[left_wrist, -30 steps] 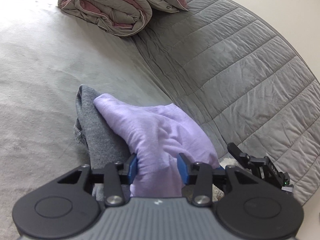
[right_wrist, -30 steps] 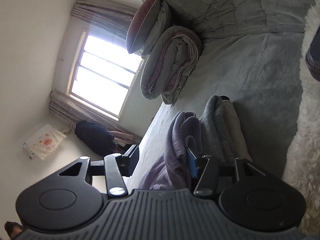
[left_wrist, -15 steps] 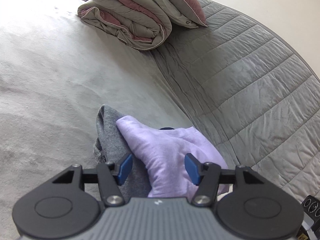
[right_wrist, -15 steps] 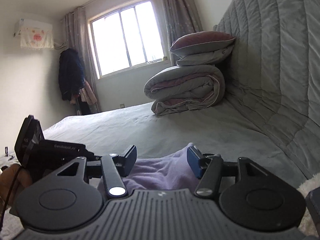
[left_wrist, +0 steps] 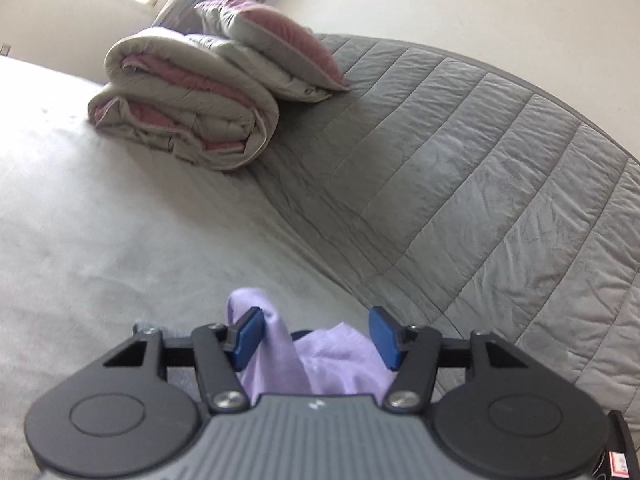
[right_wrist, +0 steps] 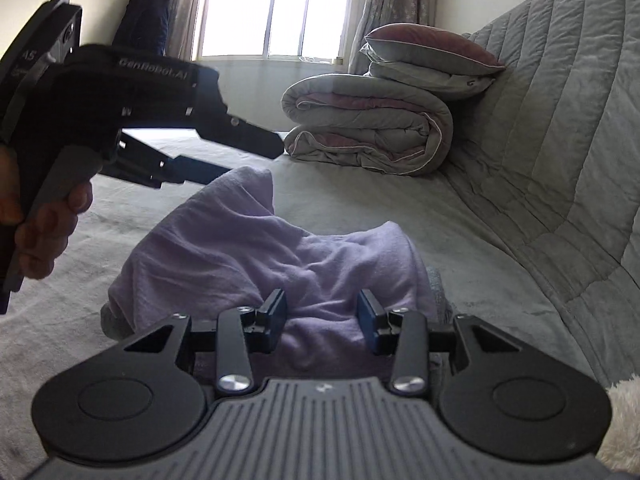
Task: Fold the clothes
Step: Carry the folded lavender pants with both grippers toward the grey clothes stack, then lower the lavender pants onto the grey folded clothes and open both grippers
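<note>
A lavender garment [right_wrist: 248,248] lies bunched on the grey bed sheet [right_wrist: 360,208], on top of a folded grey garment [right_wrist: 436,280]. My right gripper [right_wrist: 322,322] is open just above the near edge of the lavender cloth, with fabric between its blue pads [right_wrist: 370,326]. From the left a hand [right_wrist: 44,232] holds my left gripper [right_wrist: 224,172], whose tips are at the raised corner of the cloth. In the left wrist view that gripper [left_wrist: 316,338] is open wide over the lavender garment [left_wrist: 332,360], and a peak of cloth stands beside its left pad [left_wrist: 248,336].
A rolled grey-and-pink duvet [right_wrist: 368,128] with a pillow [right_wrist: 432,56] on top sits at the far end of the bed, against the quilted grey headboard [right_wrist: 560,140]. Behind them are a window [right_wrist: 276,4] and a hanging dark coat [right_wrist: 144,12]. White fluffy fabric [right_wrist: 620,420] shows at lower right.
My left gripper has opened wider, let go of the lavender garment and drawn back, tilting up. The right wrist view has turned from sideways to level, with that gripper now over the cloth.
</note>
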`<state>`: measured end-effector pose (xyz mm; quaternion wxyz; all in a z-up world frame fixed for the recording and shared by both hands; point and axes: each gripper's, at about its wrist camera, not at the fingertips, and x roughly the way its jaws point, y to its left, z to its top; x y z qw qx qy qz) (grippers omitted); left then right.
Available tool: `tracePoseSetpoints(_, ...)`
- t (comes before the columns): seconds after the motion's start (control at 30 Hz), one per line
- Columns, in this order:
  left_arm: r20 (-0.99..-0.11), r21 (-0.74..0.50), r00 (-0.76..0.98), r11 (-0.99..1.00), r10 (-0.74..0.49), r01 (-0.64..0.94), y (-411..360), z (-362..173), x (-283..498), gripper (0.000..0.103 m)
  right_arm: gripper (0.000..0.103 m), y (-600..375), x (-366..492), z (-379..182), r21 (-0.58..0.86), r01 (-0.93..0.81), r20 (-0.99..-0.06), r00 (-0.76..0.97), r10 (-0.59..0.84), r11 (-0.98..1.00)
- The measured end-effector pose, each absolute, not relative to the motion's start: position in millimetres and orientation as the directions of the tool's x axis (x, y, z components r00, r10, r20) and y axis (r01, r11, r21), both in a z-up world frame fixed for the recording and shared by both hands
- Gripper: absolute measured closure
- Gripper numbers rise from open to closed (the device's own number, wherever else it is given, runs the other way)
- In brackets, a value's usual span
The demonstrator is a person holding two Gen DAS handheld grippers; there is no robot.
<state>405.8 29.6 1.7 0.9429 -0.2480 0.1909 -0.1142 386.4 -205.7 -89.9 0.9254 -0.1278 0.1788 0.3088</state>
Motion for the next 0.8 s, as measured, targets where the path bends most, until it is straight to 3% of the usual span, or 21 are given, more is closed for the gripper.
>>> tracePoseSetpoints(0.47,-0.315,-0.265,0.940,0.963,-0.130,0.044,22,22,381,0.041,0.056,-200,388,-92,-0.173,-0.619,-0.414,0.751,0.514,0.766)
tracePoseSetpoints(0.6,-0.463,-0.344,0.875,0.938,-0.141,-0.031,21,-10,402,0.037,0.056,-200,388,-91,-0.169,-0.619,-0.416,0.750,0.514,0.767)
tracePoseSetpoints(0.7,-0.559,-0.382,0.816,0.919,-0.148,-0.095,21,-34,416,0.041,0.056,-206,390,-90,-0.132,-0.628,-0.413,0.738,0.534,0.767)
tracePoseSetpoints(0.8,-0.553,-0.375,0.823,0.921,-0.128,-0.109,23,-47,411,0.036,0.056,-219,398,-84,-0.005,-0.646,-0.403,0.700,0.589,0.764)
